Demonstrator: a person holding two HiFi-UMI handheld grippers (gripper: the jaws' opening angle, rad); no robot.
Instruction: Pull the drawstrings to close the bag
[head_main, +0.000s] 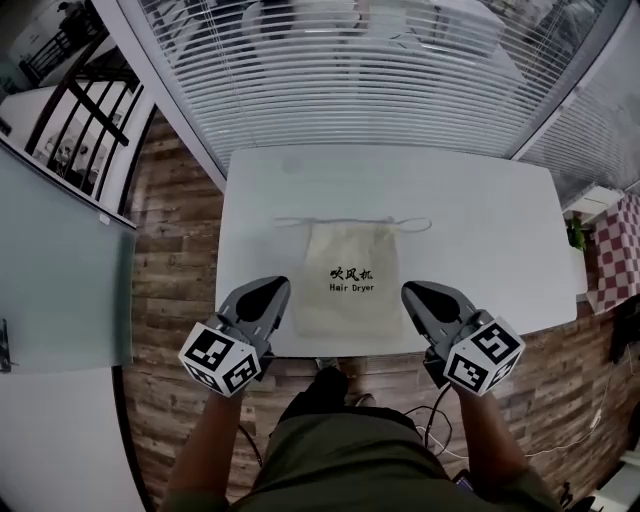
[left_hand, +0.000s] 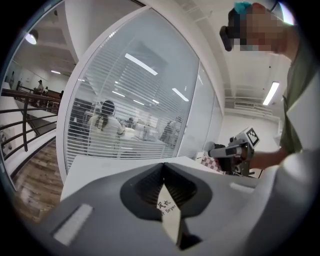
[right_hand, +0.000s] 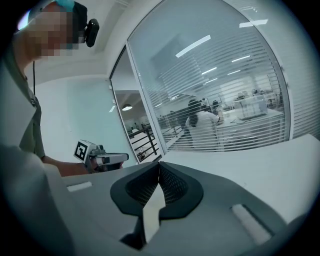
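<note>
Lying between left fingers (head_main: 262, 300), right fingers (head_main: 432, 300): bag (head_main: 349, 275).

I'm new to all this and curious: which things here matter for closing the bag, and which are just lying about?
For the job: bag, its drawstrings, left gripper, right gripper.
Just about: table, window blinds, floor cables.

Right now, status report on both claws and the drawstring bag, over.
Left claw shut, empty. Right claw shut, empty. Bag flat on table between them, not cinched, drawstrings untouched at far end. Nothing in the way.
</note>
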